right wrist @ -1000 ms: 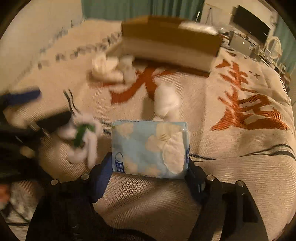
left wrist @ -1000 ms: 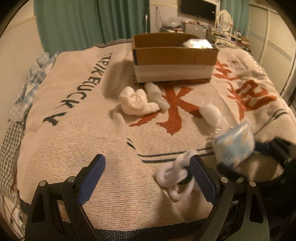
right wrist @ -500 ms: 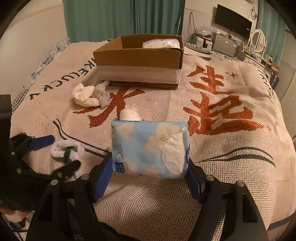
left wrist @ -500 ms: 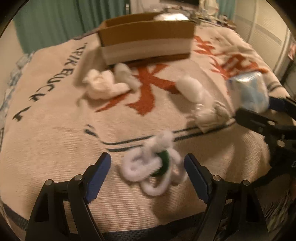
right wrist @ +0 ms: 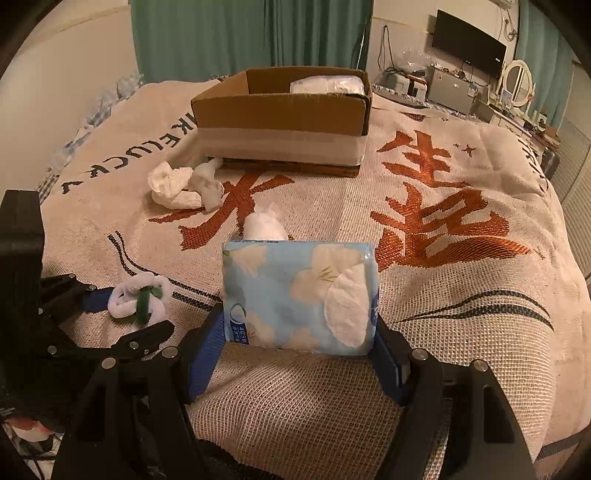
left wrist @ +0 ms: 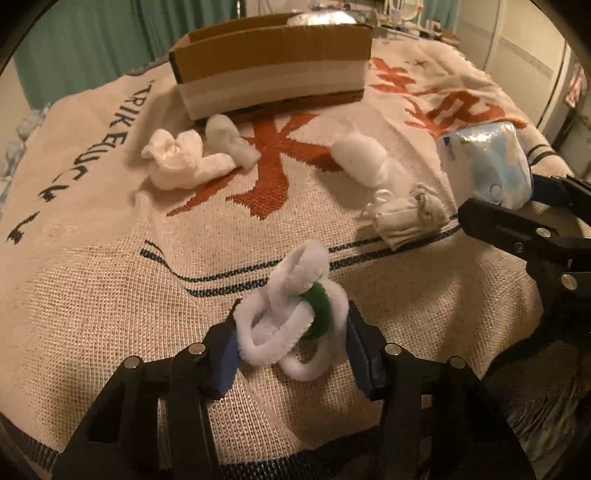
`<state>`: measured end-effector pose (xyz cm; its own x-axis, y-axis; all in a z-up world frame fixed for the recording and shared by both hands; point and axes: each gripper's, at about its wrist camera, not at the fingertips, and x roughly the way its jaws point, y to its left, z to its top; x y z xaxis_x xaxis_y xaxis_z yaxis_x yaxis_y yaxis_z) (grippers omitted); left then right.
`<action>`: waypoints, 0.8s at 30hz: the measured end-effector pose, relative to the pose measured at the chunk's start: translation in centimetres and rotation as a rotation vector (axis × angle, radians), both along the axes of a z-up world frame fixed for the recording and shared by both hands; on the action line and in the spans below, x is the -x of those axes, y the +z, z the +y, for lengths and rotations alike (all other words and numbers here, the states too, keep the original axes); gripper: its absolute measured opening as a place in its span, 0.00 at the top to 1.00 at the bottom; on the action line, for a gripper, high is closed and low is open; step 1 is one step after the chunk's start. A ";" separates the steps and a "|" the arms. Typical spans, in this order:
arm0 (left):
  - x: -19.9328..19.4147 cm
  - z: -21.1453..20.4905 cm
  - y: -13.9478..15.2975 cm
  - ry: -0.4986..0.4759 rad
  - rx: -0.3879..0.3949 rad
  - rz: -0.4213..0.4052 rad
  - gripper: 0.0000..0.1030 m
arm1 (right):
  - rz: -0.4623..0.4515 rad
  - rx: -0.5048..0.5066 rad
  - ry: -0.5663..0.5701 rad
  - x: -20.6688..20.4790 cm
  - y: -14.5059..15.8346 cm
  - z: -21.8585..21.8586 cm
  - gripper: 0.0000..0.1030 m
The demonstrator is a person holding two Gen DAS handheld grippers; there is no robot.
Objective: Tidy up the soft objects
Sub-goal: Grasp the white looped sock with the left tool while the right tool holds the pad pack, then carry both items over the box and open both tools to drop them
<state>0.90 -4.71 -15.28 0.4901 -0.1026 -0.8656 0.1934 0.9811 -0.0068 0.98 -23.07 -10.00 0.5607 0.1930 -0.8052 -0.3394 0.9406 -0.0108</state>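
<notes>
My left gripper (left wrist: 291,354) is shut on a tangle of white fuzzy loops with a green loop (left wrist: 295,314), low on the blanket; the tangle also shows in the right wrist view (right wrist: 140,299). My right gripper (right wrist: 299,332) is shut on a light blue flowered tissue pack (right wrist: 299,291), held above the blanket; the pack also shows at the right of the left wrist view (left wrist: 487,166). An open cardboard box (right wrist: 280,122) stands at the back with a white packet (right wrist: 325,83) inside. Crumpled white cloths (left wrist: 184,158), a white roll (left wrist: 369,162) and a greyish bundle (left wrist: 410,218) lie on the blanket.
All lies on a bed under a beige woven blanket (right wrist: 461,258) with orange characters and black letters. Green curtains (right wrist: 240,33) hang behind. A TV (right wrist: 469,44) and shelves with small items stand at the back right. The bed edge drops off near me.
My left gripper has moved forward and closed on the fuzzy loops. My right gripper keeps its hold on the tissue pack and has steadied facing the box.
</notes>
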 end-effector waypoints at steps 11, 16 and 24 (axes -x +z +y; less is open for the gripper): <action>1.3 0.7 4.8 0.024 0.011 -0.149 0.53 | -0.102 -0.019 0.001 2.1 3.9 0.2 0.30; 1.6 1.3 8.4 0.030 0.007 -0.258 0.53 | -0.154 -0.035 0.010 2.8 6.6 0.4 0.30; 0.0 2.4 14.2 0.045 0.026 -0.407 0.52 | -0.248 -0.036 0.038 1.7 11.2 1.1 0.30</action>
<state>0.91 -2.30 -1.06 0.7965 -0.0925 -0.5976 0.1424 0.9891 0.0367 -0.69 -21.94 1.15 0.7322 0.2437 -0.6360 -0.3656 0.9285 -0.0652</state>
